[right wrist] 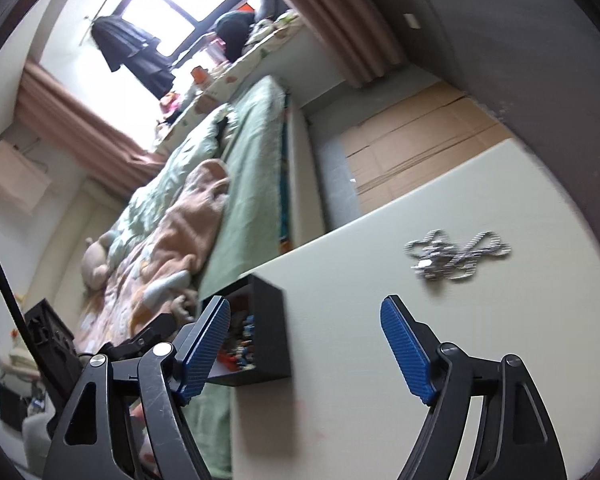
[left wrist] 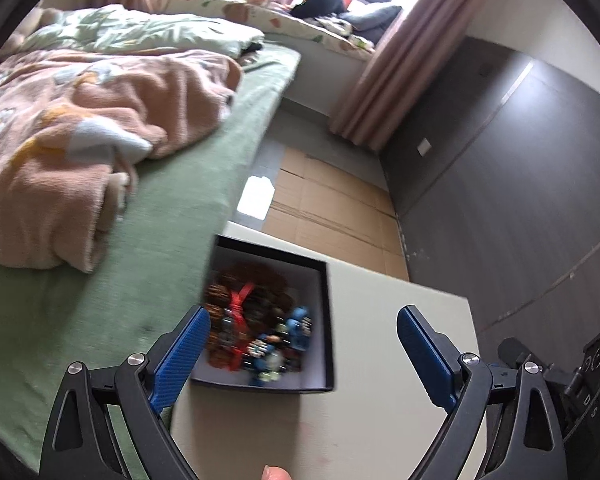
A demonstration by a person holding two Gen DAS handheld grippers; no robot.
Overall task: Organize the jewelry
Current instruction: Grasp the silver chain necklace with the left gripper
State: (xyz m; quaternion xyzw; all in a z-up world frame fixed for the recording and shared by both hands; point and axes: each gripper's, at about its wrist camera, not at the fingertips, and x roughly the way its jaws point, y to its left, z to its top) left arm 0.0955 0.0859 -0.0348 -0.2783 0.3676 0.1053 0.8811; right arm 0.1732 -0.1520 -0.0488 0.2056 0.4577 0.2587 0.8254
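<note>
A black open box point(left wrist: 327, 312) sits at the left edge of a cream table point(left wrist: 380, 400). It holds brown, red and blue beaded jewelry point(left wrist: 256, 320). My left gripper point(left wrist: 302, 334) is open and empty, just above and in front of the box. In the right wrist view the box point(right wrist: 268, 328) is at the table's left edge. A silver chain point(right wrist: 456, 254) lies loose on the table point(right wrist: 380, 360) to the right. My right gripper point(right wrist: 304, 322) is open and empty, between box and chain, short of both.
A bed with a green sheet point(left wrist: 140, 280) and a peach blanket point(left wrist: 80, 140) runs along the table's left side. Flattened cardboard point(left wrist: 332, 208) lies on the floor beyond the table. A dark wall panel point(left wrist: 520, 180) stands to the right.
</note>
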